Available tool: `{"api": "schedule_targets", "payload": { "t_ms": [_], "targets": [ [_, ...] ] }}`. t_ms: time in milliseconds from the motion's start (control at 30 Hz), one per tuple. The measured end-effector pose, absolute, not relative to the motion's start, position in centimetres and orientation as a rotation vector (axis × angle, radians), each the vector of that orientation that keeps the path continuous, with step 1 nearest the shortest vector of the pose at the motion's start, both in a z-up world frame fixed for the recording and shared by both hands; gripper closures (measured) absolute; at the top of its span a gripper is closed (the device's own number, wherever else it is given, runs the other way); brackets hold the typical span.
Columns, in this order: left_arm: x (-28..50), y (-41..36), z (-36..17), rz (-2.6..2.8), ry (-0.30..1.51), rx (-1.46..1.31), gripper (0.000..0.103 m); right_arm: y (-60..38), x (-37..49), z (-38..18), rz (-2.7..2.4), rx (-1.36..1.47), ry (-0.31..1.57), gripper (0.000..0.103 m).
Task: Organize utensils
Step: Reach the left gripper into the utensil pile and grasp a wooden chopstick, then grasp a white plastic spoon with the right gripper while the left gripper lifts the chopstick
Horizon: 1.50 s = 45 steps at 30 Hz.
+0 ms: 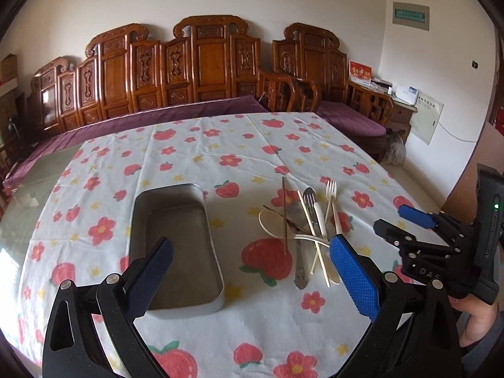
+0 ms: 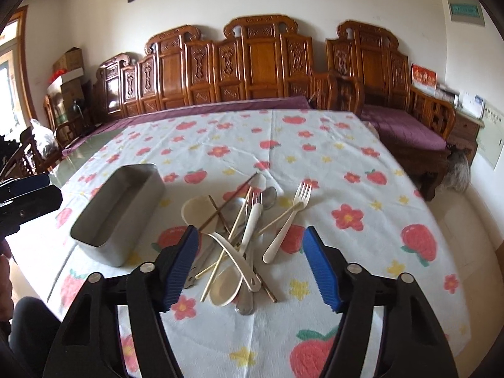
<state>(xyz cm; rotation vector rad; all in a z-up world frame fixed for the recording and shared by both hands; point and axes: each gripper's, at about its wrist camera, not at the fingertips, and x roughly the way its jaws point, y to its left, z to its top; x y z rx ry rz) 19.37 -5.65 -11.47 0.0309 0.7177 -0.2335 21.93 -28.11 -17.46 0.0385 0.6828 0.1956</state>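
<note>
While both tongs gape apart, the utensil pile (image 2: 239, 239) lies between the right tongs (image 2: 252, 264), beside the left tongs (image 1: 252, 280).

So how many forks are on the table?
2. A white fork lies at the pile's right edge; another fork, white-handled with metal tines, sits in the pile's middle. More could hide underneath.

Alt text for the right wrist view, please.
The open right gripper hovers just above a tangled pile of utensils (spoons, forks, chopsticks) on a strawberry-print tablecloth. An empty metal tin sits left of the pile; the left gripper shows at the left edge.
</note>
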Motion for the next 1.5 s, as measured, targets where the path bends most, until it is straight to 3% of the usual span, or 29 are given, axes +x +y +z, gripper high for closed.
{"api": "schedule_targets", "payload": {
  "t_ms": [433, 767, 933, 1233, 1333, 1500],
  "targets": [
    [26.7, -10.7, -19.2, -0.38, 0.902, 0.047, 0.051, -29.2, 24.1, -21.6, 0.211, 0.115, 0.764, 0.04],
    [29.0, -11.9, -23.6, -0.42, 0.996, 0.013, 0.075, -28.7, 23.9, -21.6, 0.221, 0.081, 0.77, 0.039],
    [29.5, -12.2, -25.0, -0.423, 1.021, 0.033, 0.097, -28.6, 24.2, -22.1, 0.218, 0.078, 0.787, 0.039],
    [28.0, -11.0, -22.4, -0.406, 0.924, 0.033, 0.099, -28.5, 24.6, -21.9, 0.221, 0.048, 0.775, 0.04],
    [27.1, -10.1, -21.1, -0.396, 0.894, 0.033, 0.099, -28.6, 25.2, -21.7, 0.262, 0.045, 0.787, 0.05],
    [25.9, -8.7, -18.3, -0.392, 0.839, 0.012, 0.099, -27.0, 26.3, -21.8, 0.32, -0.024, 0.798, 0.057]
  ]
}}
